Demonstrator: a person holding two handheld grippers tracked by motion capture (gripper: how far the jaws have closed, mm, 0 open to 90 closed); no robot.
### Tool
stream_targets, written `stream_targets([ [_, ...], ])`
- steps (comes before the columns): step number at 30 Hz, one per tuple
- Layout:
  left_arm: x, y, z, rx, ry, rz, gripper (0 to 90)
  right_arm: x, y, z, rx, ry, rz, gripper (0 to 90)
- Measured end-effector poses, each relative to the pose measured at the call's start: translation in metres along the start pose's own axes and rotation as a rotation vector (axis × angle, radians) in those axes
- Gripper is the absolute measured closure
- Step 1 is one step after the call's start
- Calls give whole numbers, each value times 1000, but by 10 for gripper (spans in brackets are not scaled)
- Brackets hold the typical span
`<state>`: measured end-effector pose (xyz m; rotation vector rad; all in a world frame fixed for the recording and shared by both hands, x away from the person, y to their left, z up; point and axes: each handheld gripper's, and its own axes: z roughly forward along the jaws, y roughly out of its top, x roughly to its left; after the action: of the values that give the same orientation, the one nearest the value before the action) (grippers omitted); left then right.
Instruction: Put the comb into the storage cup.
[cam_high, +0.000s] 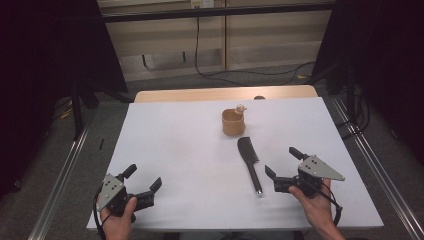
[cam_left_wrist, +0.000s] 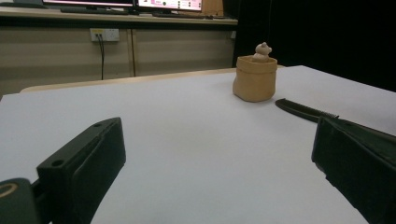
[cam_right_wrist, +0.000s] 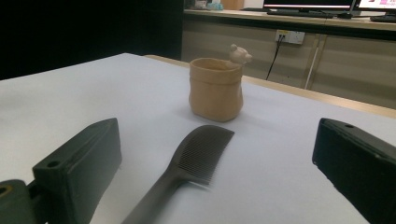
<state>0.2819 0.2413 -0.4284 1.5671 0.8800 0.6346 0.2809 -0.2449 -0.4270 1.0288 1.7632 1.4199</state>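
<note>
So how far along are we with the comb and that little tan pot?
Nothing looks done yet. The black plastic comb lies flat on the white table, just in front of the tan bag-shaped pot with a small bear figure on its rim, apart from it. Neither claw holds anything: the left claw and right claw are both open near the table's front edge. Reaching, gripping and moving the comb all remain.

In the right gripper view the black plastic comb loses its handle end past the bottom edge; the tan pouch-shaped pot hides its inside.
</note>
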Motion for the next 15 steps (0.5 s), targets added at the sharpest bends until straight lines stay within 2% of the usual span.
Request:
stream_targets([
  [2, 0, 0, 0, 4, -1, 5, 29, 0, 2, 2, 6, 11, 1, 8],
  [7, 0, 0, 0, 6, 5, 6, 30, -4, 5, 8, 23, 35, 55, 20],
  [15, 0, 0, 0, 6, 0, 9, 29, -4, 9, 19, 42, 42, 49, 21],
])
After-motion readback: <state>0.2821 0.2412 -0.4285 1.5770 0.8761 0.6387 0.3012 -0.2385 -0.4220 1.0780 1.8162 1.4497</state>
